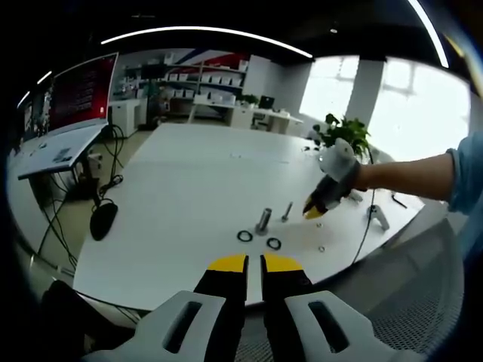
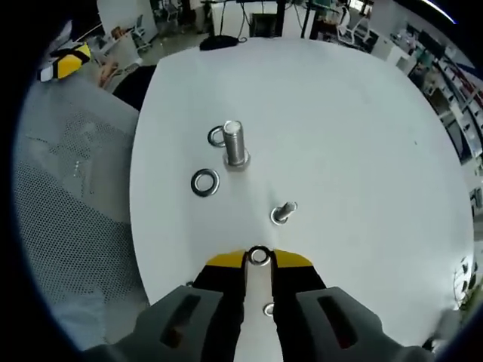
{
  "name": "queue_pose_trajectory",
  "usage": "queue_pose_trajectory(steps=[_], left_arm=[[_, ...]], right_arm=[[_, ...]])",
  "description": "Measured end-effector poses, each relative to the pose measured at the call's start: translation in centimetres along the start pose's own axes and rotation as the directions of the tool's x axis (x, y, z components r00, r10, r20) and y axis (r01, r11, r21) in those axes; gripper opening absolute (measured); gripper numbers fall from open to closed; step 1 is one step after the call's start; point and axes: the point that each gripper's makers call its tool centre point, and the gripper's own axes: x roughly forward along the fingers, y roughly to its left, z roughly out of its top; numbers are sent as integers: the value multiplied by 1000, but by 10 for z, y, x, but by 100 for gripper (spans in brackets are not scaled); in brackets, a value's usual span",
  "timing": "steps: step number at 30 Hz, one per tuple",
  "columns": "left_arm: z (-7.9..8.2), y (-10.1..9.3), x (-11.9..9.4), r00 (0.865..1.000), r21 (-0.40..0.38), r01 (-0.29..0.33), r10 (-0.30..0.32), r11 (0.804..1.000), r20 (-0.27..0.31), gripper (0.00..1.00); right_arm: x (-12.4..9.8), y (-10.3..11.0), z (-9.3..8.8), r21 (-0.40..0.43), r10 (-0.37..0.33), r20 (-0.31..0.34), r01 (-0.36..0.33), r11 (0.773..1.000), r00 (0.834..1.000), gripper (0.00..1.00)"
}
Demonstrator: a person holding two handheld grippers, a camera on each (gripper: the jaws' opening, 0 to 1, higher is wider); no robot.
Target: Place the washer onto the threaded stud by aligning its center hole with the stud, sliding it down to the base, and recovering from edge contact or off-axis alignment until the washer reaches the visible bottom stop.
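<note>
In the right gripper view, the right gripper (image 2: 259,259) had its yellow-tipped jaws closed on a small washer (image 2: 259,256), held above the white table (image 2: 339,113). Another small washer (image 2: 269,309) lay on the table between the jaw bodies. Just beyond the tips stood a small threaded stud (image 2: 283,213), then a larger washer (image 2: 204,182) lying flat to its left, then a thick upright bolt (image 2: 235,145) with a further washer (image 2: 216,136) touching its base. In the left gripper view, the left gripper (image 1: 253,263) hung with jaws nearly together, holding nothing, at the table's near edge, well apart from the stud.
</note>
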Motion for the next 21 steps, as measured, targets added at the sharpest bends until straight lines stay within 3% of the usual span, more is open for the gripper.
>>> queue_pose_trajectory(steps=[10,21], left_arm=[[0,0,0,1000,1,1,-1,1000,-2,4],[0,0,0,1000,2,0,0,1000,-4,4]], right_arm=[[-13,-6,22,-20,-42,60,44,999,997,13],[-8,-17,35,-37,-87,80,90,995,993,13]])
